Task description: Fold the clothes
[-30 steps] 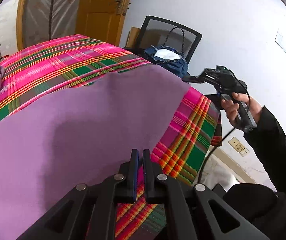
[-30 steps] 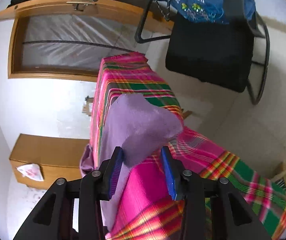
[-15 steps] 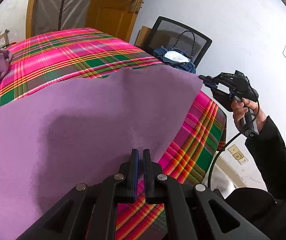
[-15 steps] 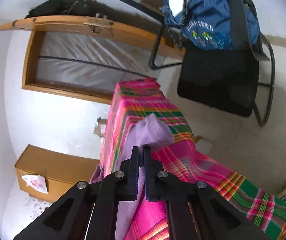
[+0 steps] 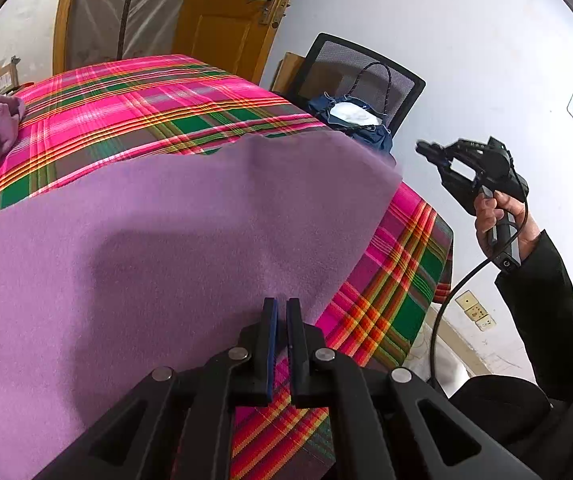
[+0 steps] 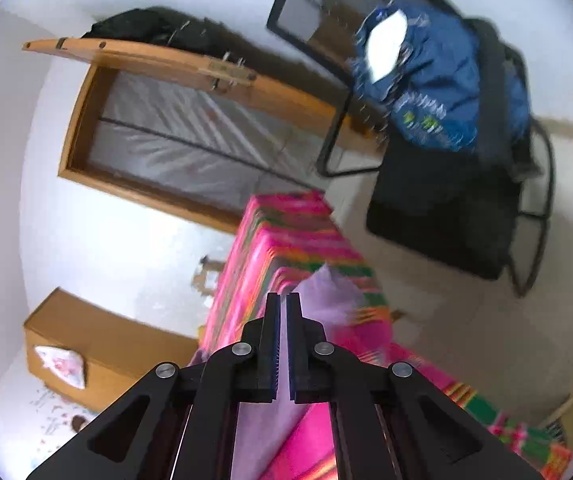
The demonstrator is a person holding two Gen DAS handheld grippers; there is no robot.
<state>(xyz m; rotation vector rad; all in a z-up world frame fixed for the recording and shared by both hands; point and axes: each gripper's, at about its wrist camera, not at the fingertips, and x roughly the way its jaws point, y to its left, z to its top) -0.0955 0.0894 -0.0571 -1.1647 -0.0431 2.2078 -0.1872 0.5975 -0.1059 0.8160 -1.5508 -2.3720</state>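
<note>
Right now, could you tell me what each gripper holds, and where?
Left gripper pinches the cloth at its near edge; right gripper is shut, seemingly clear of its corner.

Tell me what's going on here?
A person is folding a purple cloth spread on a plaid-covered table, with a gripper in each hand. The left hand-held gripper is shut on the cloth's near edge. The right hand-held gripper is shut too, held in the air just off the cloth's far corner, apparently holding nothing.
</note>
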